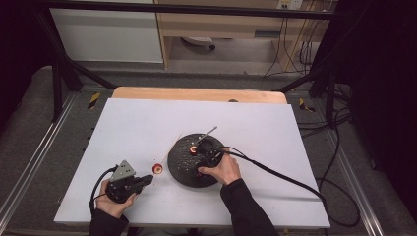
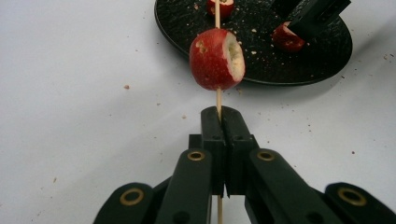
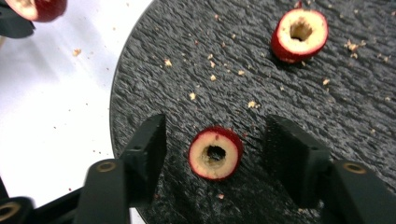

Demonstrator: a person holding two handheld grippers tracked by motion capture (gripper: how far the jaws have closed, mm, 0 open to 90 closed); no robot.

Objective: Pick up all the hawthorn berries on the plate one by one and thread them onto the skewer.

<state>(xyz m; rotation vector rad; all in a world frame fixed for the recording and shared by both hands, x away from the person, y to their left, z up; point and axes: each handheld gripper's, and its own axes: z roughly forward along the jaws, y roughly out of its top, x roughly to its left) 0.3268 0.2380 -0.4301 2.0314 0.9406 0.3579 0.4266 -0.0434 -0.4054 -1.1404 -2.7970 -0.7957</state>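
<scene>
Left gripper (image 2: 219, 122): near the table's front-left corner, jaws closed on a thin wooden skewer (image 2: 218, 100), which runs up between the pads.
Skewered fruit (image 2: 217, 59): a red cored piece threaded on the skewer just beyond the jaw tips, above the white table (image 1: 128, 128), just left of the plate.
Right gripper (image 3: 212, 149): over the plate's front part, jaws apart, one on each side of a cored piece without touching it; no earlier picture to compare.
Cored piece (image 3: 215, 153): red skin, pale flesh, hole through its middle, lying on the plate between the right jaws.
Second piece (image 3: 299, 35): also cored, farther back on the plate, well apart from the first.
Plate (image 3: 187, 60): round, black, rough-surfaced, strewn with crumbs, near the table's middle.
</scene>
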